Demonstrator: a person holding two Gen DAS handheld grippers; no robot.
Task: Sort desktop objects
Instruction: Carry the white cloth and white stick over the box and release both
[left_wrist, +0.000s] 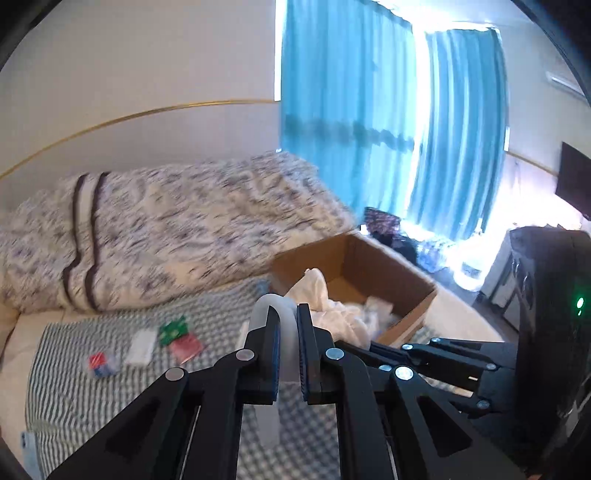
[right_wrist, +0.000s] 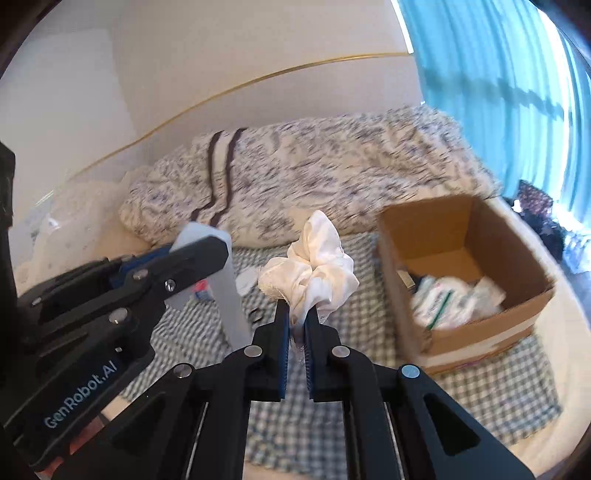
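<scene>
Left gripper (left_wrist: 287, 314) pinching a translucent white strip (left_wrist: 275, 354) between its fingers, right gripper (right_wrist: 296, 314) clamping a crumpled white cloth (right_wrist: 314, 269) bunching above its fingertips, open cardboard box (right_wrist: 480, 332) sitting right of both, small packets (left_wrist: 177, 338) lying left of the left fingers.

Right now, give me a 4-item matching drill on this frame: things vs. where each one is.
Things:
1. white cloth
2. translucent plastic piece
3. cardboard box
4. red packet

Places:
A. lying on the checked sheet
B. clamped in the left gripper
C. standing on the bed, right of both grippers, white packets inside
D. pinched in the right gripper

Pairs: 1-D, 2-B, 3-C, 4-A
</scene>
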